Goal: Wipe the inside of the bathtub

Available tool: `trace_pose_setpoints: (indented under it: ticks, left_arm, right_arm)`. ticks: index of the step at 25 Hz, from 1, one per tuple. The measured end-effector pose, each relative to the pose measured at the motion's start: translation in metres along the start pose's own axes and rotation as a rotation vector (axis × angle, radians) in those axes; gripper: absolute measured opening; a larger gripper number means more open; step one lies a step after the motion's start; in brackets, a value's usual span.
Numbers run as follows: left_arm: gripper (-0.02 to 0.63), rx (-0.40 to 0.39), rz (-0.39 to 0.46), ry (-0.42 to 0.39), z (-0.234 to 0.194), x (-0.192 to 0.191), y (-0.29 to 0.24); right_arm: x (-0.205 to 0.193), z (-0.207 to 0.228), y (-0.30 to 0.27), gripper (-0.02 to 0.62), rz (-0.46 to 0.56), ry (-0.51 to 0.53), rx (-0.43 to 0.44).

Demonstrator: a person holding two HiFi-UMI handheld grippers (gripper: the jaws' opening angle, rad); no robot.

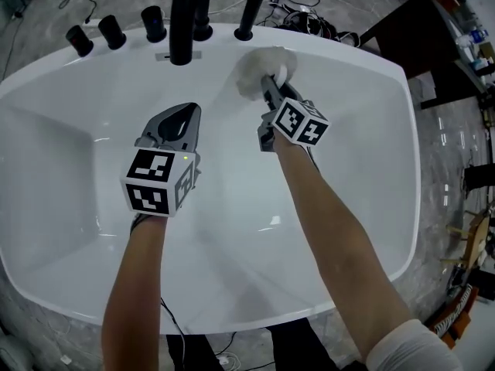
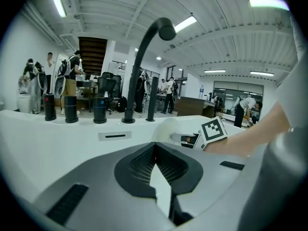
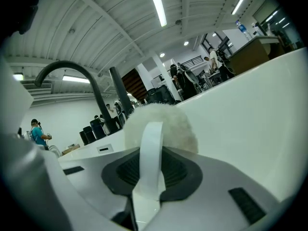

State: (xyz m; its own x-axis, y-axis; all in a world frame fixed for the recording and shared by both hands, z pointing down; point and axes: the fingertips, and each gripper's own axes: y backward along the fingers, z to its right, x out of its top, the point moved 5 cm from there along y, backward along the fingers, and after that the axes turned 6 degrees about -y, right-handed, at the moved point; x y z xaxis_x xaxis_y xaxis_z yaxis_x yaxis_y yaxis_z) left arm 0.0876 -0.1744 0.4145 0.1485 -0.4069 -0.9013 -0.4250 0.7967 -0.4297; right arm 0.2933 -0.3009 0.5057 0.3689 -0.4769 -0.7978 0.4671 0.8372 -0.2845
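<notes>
The bathtub (image 1: 387, 91) is white and glossy. A fluffy white wiping pad (image 1: 255, 69) sits against its far inner wall, just below the far rim and just right of the overflow slot (image 1: 179, 55). The right gripper (image 1: 272, 85) holds the pad by a white strap (image 3: 150, 150) that runs up between its jaws, which are closed on that strap. The left gripper (image 1: 182, 119) hangs over the middle of the tub, beside the right one and apart from the pad. Its jaws are pressed together at the tips with nothing between them. Along the far rim stand a tall black faucet spout (image 1: 184, 18), a second black post (image 1: 251, 6) and three black knobs (image 1: 113, 31). Beyond that rim, cables (image 1: 309, 22) lie on a grey floor.
</notes>
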Motion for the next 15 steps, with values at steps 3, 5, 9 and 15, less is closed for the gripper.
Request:
trace_pose_setpoints:
  ticks: [3,5,9,15]
  left_arm:
    - [0.006,0.019,-0.002,0.01,-0.019,-0.009,0.015]
    - [0.006,0.026,-0.005,0.005,-0.03,-0.012,0.024]
    - [0.006,0.05,-0.013,0.008,-0.053,-0.023,0.04]
    - [0.006,0.072,-0.013,0.009,-0.084,-0.034,0.058]
  right_arm:
    - [-0.01,-0.018,-0.008,0.091,0.01,-0.026,-0.004]
    - [-0.016,-0.028,-0.014,0.091,0.008,-0.034,0.001]
    - [-0.03,-0.055,-0.029,0.091,-0.007,-0.046,0.021]
    - [-0.046,-0.082,-0.043,0.091,-0.009,-0.063,0.04]
